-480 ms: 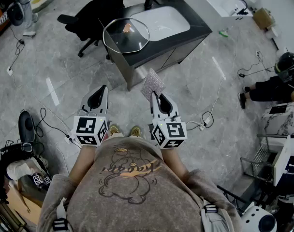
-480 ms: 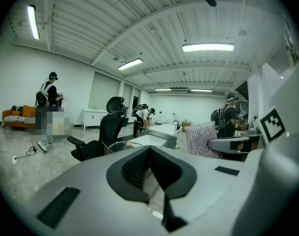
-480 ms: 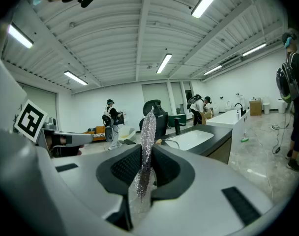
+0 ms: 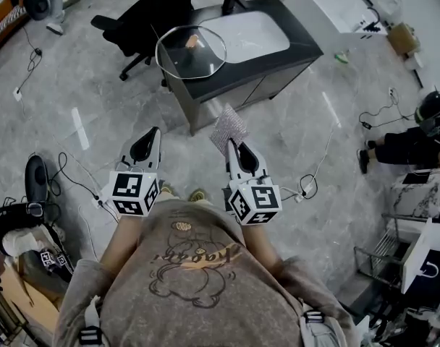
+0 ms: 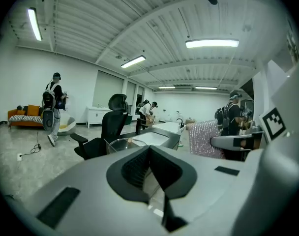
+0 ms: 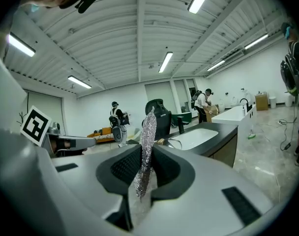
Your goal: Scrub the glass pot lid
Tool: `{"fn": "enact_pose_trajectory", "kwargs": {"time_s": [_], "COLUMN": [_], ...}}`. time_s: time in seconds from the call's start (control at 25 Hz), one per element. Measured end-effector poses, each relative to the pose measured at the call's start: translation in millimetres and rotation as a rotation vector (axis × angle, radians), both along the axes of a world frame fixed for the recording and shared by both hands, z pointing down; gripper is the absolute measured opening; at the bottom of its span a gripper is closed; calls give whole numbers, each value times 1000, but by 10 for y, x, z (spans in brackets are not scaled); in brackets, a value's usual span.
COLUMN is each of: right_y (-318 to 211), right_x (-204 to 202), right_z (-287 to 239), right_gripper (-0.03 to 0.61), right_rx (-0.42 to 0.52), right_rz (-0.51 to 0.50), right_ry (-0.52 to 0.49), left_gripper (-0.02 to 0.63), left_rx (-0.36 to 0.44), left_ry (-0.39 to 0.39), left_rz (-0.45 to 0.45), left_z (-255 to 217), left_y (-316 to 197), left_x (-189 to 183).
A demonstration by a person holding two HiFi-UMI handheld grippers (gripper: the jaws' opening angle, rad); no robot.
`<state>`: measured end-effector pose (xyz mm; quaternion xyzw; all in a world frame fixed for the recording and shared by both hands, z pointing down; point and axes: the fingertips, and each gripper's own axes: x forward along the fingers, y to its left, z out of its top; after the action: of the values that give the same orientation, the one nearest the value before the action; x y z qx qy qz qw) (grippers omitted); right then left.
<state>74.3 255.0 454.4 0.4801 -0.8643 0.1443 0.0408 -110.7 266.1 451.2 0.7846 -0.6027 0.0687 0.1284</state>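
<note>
The glass pot lid (image 4: pixel 190 51) lies flat on the near left corner of a dark counter (image 4: pixel 227 78), with a small brown bit on it. The lid (image 5: pixel 124 143) also shows low in the left gripper view, past the jaws. My right gripper (image 4: pixel 233 144) is shut on a sparkly silver scrub cloth (image 4: pixel 229 128), which stands up between its jaws (image 6: pixel 146 146). My left gripper (image 4: pixel 149 137) is shut with nothing in it. Both grippers hang over the floor, short of the counter.
A white sink basin (image 4: pixel 245 33) is set in the counter behind the lid. A black office chair (image 4: pixel 144 22) stands left of the counter. Cables (image 4: pixel 310 183) trail over the grey floor. A person (image 4: pixel 408 143) crouches at the right.
The view has shifted slightly; the counter and lid sit a touch farther right and up. Both grippers keep their pose and the cloth stays held.
</note>
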Motion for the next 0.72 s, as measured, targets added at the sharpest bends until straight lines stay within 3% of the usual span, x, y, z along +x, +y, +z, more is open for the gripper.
{"fn": "enact_pose_trajectory", "kwargs": {"time_s": [0.36,0.72], "right_y": [-221,-914], "right_x": [160,91], "right_z": [106,164], "right_gripper": [77,77], "right_rx": [9,8], "right_rz": [-32,-23], "right_ry": [0,-4], "left_gripper": [17,17], "left_rx": [-13,-11], "left_ry": [-19,32], "left_rz": [-43,-48], "left_z": [126,176], "left_y": [-241,-1038], "left_x": [112,15]}}
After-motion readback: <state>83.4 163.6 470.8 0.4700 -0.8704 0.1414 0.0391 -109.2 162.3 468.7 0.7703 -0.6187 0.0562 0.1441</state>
